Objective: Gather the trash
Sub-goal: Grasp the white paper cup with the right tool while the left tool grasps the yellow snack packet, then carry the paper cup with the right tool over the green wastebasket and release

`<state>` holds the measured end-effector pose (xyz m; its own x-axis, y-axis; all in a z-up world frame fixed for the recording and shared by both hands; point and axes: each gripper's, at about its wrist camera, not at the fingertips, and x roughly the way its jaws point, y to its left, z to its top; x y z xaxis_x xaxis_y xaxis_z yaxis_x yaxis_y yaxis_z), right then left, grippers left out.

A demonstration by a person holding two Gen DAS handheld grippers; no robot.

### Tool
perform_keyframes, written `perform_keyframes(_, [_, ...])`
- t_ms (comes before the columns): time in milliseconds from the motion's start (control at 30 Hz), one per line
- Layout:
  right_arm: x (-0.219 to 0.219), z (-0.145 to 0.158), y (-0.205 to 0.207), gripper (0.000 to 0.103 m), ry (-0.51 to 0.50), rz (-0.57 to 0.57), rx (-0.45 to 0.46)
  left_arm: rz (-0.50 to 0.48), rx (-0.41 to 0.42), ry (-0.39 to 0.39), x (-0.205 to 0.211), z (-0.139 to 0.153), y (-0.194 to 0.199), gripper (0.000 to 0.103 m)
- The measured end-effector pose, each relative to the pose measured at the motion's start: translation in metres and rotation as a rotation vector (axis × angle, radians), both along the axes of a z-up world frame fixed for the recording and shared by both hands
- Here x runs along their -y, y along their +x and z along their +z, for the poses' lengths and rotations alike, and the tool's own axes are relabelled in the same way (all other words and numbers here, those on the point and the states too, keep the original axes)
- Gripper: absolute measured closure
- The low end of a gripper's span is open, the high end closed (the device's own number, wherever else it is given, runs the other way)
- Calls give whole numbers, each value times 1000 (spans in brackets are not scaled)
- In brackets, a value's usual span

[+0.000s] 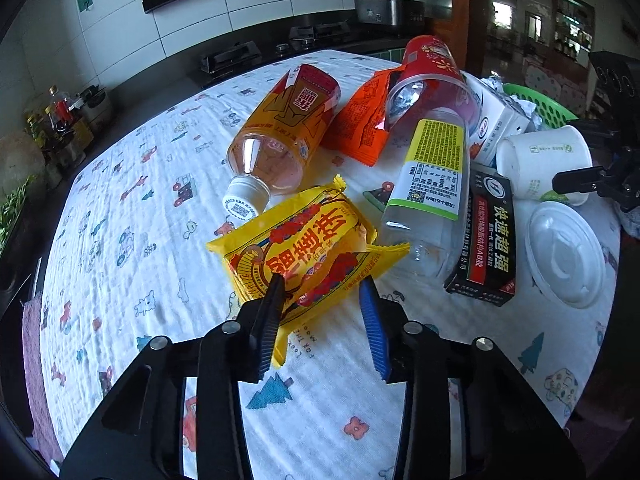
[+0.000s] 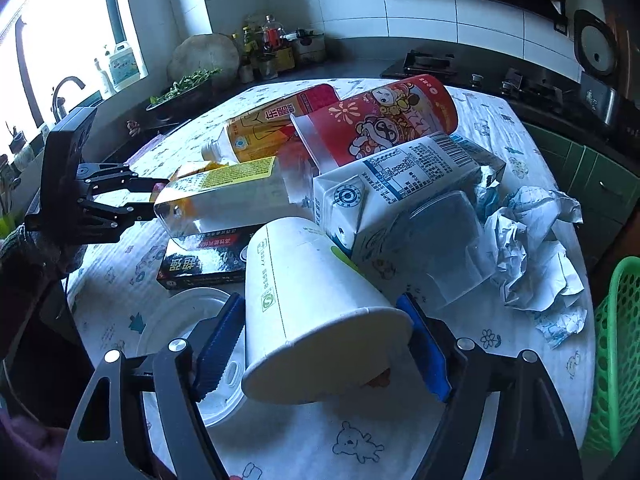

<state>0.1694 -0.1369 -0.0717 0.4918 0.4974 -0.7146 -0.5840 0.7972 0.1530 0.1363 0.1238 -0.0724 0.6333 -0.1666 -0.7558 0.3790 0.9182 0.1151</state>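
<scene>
Stage: early, by my reading; nearly all the litter lies out on the surface [image 1: 132,208], a table under a white cloth printed with small cartoon figures.
Left gripper [image 1: 322,284]: its two fingers straddle the near end of the flat yellow foil snack wrapper with red lettering [image 1: 304,248]. The dark finger lies on the foil, the blue one stands just clear of it, so the pinch looks unfinished and the jaws not yet pressed together.
Right gripper [image 2: 322,322]: both blue pads sit against the sides of the white paper cup lying on its side [image 2: 312,304], mouth toward the camera; it reads as a pinch on the cup, which is not yet lifted away from the pile.
Basket: a green plastic mesh basket [image 2: 616,356] stands at the right gripper's right edge; I take it for the bin. Its inside cannot be seen, so nothing can be counted as collected.
Beyond the left gripper: a clear plastic bottle with an orange-yellow label and white cap [image 1: 276,140], an orange foil sachet [image 1: 360,120], and a clear bottle with a yellow-green label [image 1: 432,184].
Beyond the right gripper: a white milk carton [image 2: 400,184], a red cartoon-printed tube [image 2: 384,120], crumpled white paper [image 2: 532,240], a black glue box [image 2: 204,260], and a white round plastic lid [image 2: 180,320] just left of it.
Left to do: carry both picks to the basket, then clear everything else.
</scene>
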Motion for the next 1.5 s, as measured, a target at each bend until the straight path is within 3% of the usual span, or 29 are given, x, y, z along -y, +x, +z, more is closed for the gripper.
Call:
perform_keyframes(233, [1, 11, -9, 29, 38, -39, 19, 60, 35, -56, -5, 16, -22, 97])
perform_keyframes(433, [6, 19, -21, 29, 58, -76, 31, 111, 60, -112, -11, 36, -40, 100])
perform_keyframes(667, [30, 35, -35, 29, 108, -148, 53, 76, 108, -160, 9, 67, -56, 100])
perform_keyframes(833, [61, 48, -40, 30, 99, -238, 86, 4, 131, -210, 39, 87, -55, 100])
perform_keyframes(1167, [175, 70, -39, 29, 54, -525, 137, -171, 132, -269, 131, 112, -30, 100])
perform_keyframes(1500, [276, 39, -6, 29, -69, -743, 59, -312, 61, -288, 234, 115, 13, 100])
